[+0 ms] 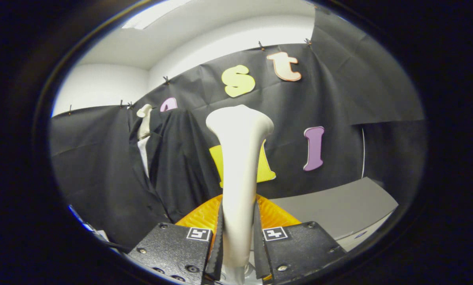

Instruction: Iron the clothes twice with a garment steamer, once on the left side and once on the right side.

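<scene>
Gripper view: jaws clamp steamer point(239, 166); dark garment point(177, 158) beyond.

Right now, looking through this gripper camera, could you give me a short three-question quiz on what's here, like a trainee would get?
1. True or false: the gripper is shut on the white garment steamer.
2. Where does the dark garment hang relative to the steamer's head?
A. behind it and to its left
B. draped over it
C. on the grey table
3. Fill in: just under the steamer, beyond the fingers, lies something ribbed and ______ in colour.

Key: 1 true; 2 A; 3 orange.
</scene>
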### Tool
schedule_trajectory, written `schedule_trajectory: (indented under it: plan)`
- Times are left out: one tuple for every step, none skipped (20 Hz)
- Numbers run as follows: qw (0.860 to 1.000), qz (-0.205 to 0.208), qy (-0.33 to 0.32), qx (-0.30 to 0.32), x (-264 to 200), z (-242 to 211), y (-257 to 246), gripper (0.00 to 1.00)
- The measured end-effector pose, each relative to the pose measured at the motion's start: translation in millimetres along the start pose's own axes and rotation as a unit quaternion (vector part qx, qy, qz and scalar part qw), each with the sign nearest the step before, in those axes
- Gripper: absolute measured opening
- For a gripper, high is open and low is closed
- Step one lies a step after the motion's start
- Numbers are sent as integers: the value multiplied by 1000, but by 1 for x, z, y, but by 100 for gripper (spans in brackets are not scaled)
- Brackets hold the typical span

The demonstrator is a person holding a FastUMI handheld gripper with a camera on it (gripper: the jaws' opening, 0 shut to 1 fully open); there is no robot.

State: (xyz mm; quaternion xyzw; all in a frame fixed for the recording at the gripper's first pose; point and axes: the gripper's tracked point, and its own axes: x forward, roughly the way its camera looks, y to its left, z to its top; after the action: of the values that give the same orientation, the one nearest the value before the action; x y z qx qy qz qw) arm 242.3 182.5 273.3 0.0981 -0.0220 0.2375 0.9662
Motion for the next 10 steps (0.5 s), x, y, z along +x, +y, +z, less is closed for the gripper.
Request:
schedule_trajectory:
  plan:
    - [1000, 2, -9, -1, -1, 5, 18, 35]
    - [1000, 4, -16, -4, 0, 9, 36, 35]
    - [1000, 4, -24, -8, -1, 14, 54, 35]
    - [999, 4, -30, -14, -1, 16, 71, 35]
    - [999, 5, -33, -18, -1, 17, 88, 35]
    - [999, 7, -36, -20, 1, 18, 103, 35]
    - [999, 8, -40, -20, 3, 17, 119, 35]
    - [999, 9, -43, -22, 5, 18, 134, 35]
    - [999, 10, -47, -24, 9, 22, 147, 35]
    - [998, 9, -51, -29, 13, 23, 158, 35]
